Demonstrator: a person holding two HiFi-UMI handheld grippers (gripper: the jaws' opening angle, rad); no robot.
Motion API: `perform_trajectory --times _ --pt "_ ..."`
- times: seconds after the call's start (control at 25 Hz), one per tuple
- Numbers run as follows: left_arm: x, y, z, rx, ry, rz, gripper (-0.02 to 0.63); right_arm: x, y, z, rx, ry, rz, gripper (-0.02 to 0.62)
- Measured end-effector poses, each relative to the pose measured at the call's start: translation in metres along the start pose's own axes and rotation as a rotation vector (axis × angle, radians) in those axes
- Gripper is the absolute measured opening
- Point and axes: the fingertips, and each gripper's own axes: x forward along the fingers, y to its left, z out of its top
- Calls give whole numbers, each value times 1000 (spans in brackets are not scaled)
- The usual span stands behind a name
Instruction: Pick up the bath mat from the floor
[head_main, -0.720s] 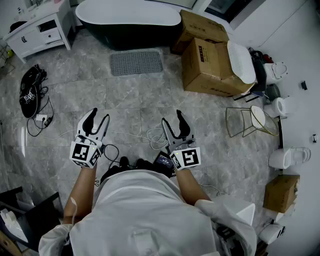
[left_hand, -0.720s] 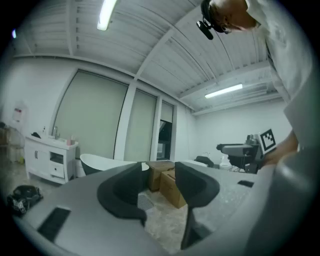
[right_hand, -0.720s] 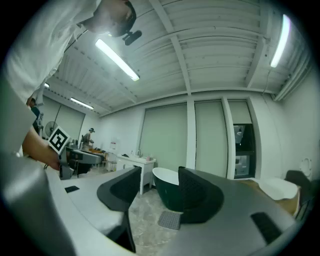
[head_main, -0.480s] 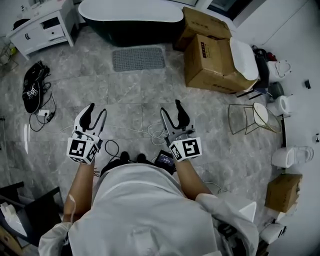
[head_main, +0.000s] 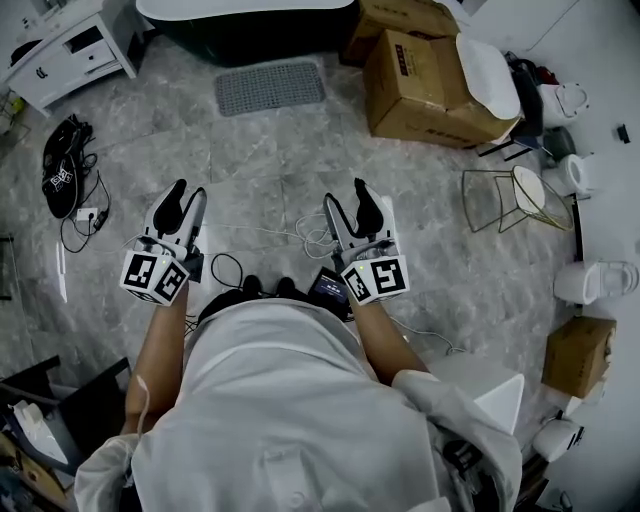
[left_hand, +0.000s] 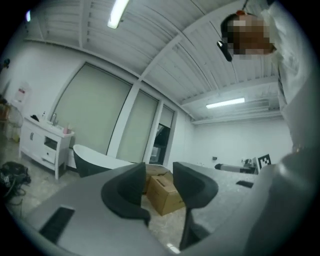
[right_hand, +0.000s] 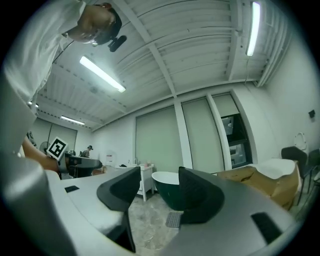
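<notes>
The grey bath mat (head_main: 269, 87) lies flat on the tiled floor in front of the dark bathtub (head_main: 255, 22), far ahead of both grippers. In the right gripper view the bath mat (right_hand: 173, 219) shows small between the jaws, well beyond them. My left gripper (head_main: 182, 202) is held above the floor at the left, jaws apart with nothing between them. My right gripper (head_main: 349, 202) is at the same height on the right, open wider and empty. In the left gripper view the gripper (left_hand: 159, 186) points at cardboard boxes (left_hand: 163, 193).
Two cardboard boxes (head_main: 420, 85) stand right of the mat, one with a white seat on top. A white cabinet (head_main: 67, 50) is at the far left. Cables (head_main: 300, 240) and a black bag (head_main: 62, 170) lie on the floor. A wire stand (head_main: 508, 206) is on the right.
The view has moved forward: mat, tub and boxes sit higher in the picture. Both grippers keep their pose in front of the person, the left jaws slightly narrower.
</notes>
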Motion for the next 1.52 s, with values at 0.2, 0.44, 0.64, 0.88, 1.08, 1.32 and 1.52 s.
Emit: perform_trajectory --times 0.2,0.44,0.64,0.88,1.08,1.32,1.52 --pt "2 -5 1 -1 -7 -12 175 -7 -7 7 -16 -19 -25 256" --pt "8 -18 -2 59 14 -27 175 -14 -15 8 -24 -8 -34 256" --pt "3 -23 5 89 13 -25 175 -17 -13 10 -27 -5 -25 256" --pt "-2 -32 5 90 13 -31 175 -24 -14 8 0 -6 -22 255" --pt "-5 -41 2 90 24 -33 175 -32 -18 4 14 -4 -26 250" --pt "-8 -48 -2 94 29 -27 175 -39 -21 2 28 -9 -20 244" --pt "-9 -58 -5 108 30 -16 175 -48 -24 -2 27 -6 -10 244"
